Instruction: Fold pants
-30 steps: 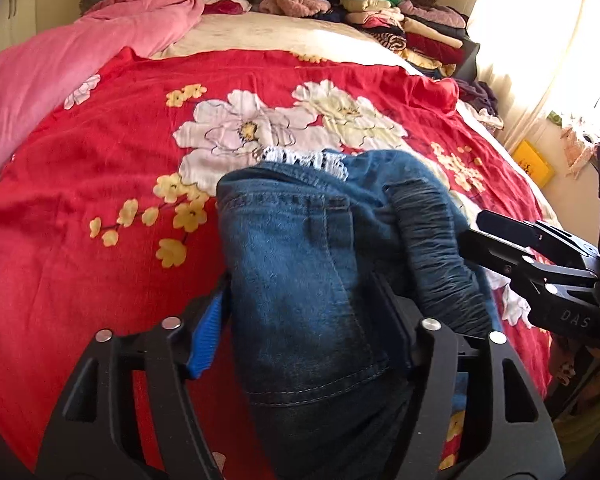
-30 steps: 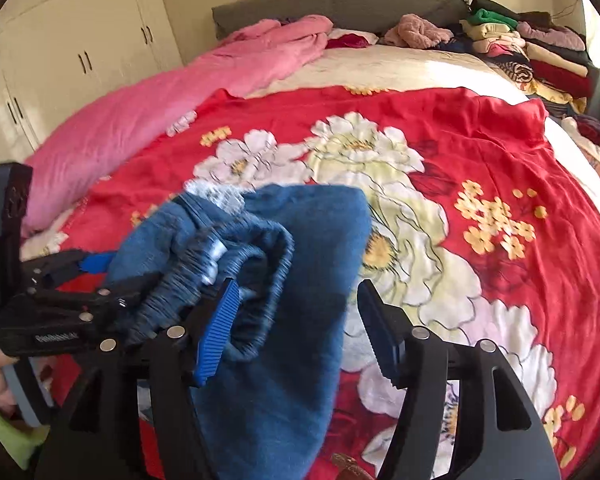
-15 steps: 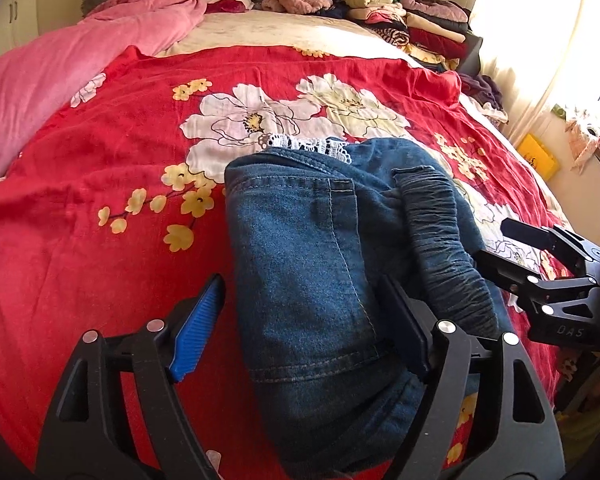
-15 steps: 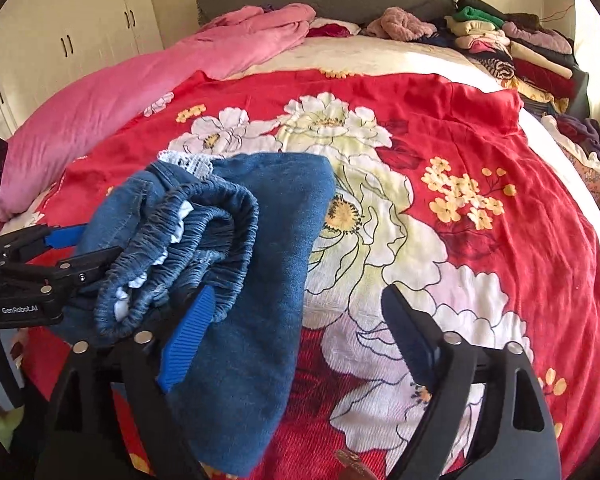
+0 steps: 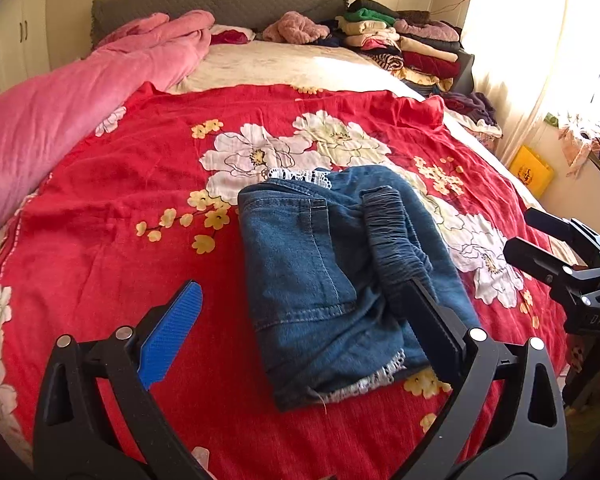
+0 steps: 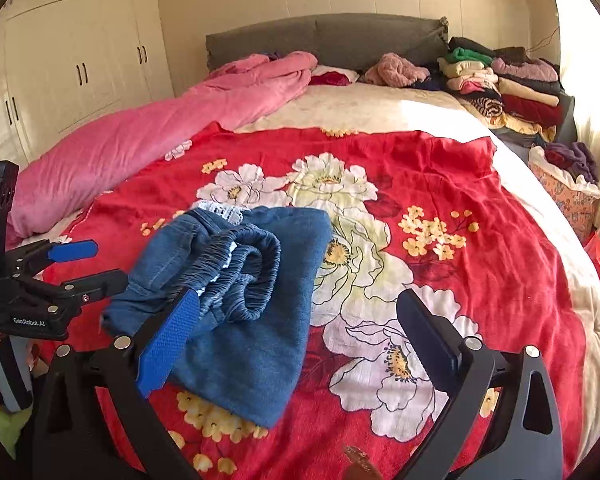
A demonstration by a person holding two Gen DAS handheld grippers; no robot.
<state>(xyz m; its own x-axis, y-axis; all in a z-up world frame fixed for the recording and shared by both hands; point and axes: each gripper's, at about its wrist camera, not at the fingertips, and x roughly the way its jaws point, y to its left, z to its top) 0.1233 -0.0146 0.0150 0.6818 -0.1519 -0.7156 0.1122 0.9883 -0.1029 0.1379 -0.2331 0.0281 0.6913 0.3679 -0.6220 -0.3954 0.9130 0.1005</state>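
Observation:
The blue denim pants [image 5: 320, 272] lie folded into a compact bundle on the red flowered blanket [image 5: 120, 200], elastic waistband on top and lace trim at both ends. My left gripper [image 5: 300, 292] hovers just in front of the bundle, its jaws opening wide, neither pad pressing on the cloth. In the right wrist view the pants [image 6: 240, 280] sit left of centre. My right gripper [image 6: 298, 300] is above their right edge, jaws also opening, with nothing gripped. Each gripper shows in the other's view: the right gripper [image 5: 518, 232] and the left gripper [image 6: 108, 263].
A pink duvet [image 5: 60, 120] runs along the bed's left side. Stacked folded clothes [image 5: 412, 44] fill the far right corner by the grey headboard [image 6: 320, 36]. White wardrobes [image 6: 80, 60] stand at left. A yellow bag [image 5: 530, 170] and a filled basket [image 6: 568, 192] sit beside the bed.
Both grippers have opened wider and drawn back and upward from the pants. The bundle, earlier between the pads, now lies free on the blanket.

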